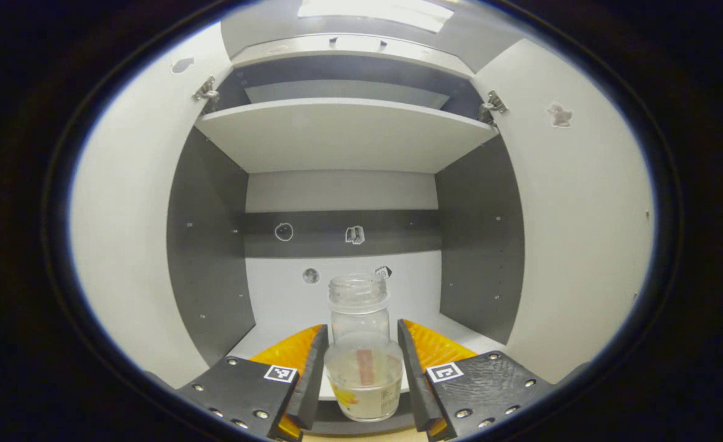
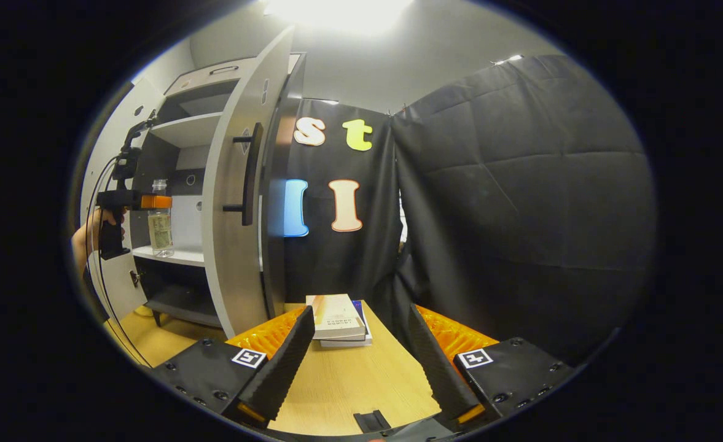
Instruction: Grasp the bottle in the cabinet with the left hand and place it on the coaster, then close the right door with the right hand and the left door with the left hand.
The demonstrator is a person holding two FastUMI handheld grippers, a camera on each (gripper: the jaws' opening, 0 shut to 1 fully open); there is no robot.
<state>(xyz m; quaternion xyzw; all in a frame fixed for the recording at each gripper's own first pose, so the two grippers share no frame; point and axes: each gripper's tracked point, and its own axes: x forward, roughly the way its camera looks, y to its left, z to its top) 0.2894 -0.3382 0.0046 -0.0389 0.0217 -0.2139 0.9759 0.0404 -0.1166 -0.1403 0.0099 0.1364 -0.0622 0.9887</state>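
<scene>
White cabinet shelf (image 1: 275, 336) under clear, lidless bottle (image 1: 361, 350), pale liquid inside.

Black quilted cloth wall (image 2: 521, 184) hanging across the right gripper view from 12 to 4 o'clock, pale grey ceiling (image 2: 398, 67) above with a bright light (image 2: 336, 12) at 12. Wooden table (image 2: 349, 380) at 6 o'clock, two stacked books (image 2: 340, 319) lying at its far end against the cloth. Wood-toned floor (image 2: 152, 337) at 8 o'clock. In the left gripper view, another ceiling light (image 1: 373, 12) at 12.
</scene>
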